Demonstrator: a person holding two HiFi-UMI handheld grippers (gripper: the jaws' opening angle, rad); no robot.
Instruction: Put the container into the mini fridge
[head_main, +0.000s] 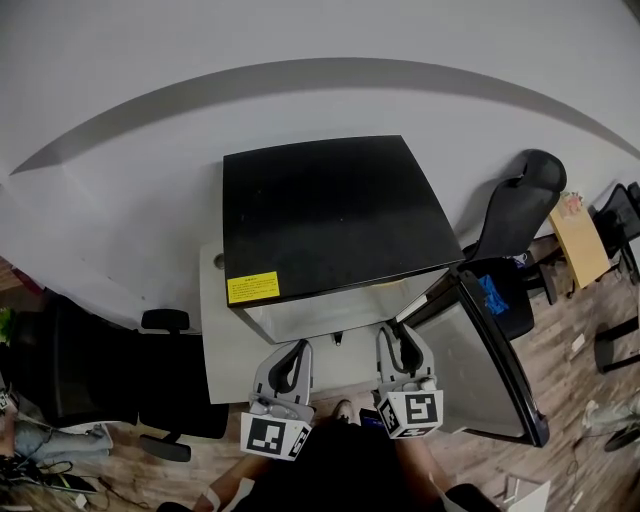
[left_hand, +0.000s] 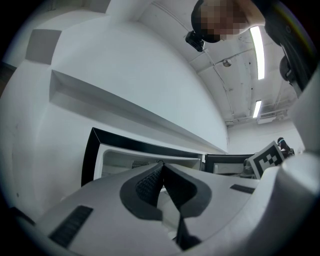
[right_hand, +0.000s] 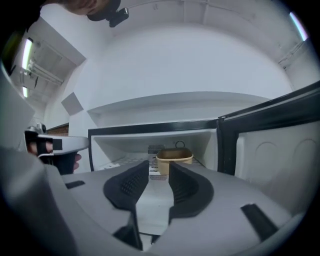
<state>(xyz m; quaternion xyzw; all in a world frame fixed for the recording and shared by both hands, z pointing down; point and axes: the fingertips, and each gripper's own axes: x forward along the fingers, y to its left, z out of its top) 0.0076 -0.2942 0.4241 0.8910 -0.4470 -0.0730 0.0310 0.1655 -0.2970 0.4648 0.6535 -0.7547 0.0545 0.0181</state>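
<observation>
The black mini fridge (head_main: 330, 210) stands on a white table, its door (head_main: 480, 350) swung open to the right. In the right gripper view a tan container (right_hand: 174, 159) sits on the shelf inside the fridge (right_hand: 120, 150), beyond my jaws. My right gripper (right_hand: 159, 166) is in front of the opening, its jaws narrowly apart with nothing between them. My left gripper (left_hand: 162, 165) is beside it with its tips touching and nothing held. In the head view both the left gripper (head_main: 297, 352) and the right gripper (head_main: 400, 338) sit just below the fridge's front edge.
The open door (right_hand: 270, 150) stands close on my right. A black office chair (head_main: 90, 370) is at the left and another chair (head_main: 520, 215) at the right beyond the door. The white table (head_main: 225, 350) edge runs under the grippers. A white wall is behind the fridge.
</observation>
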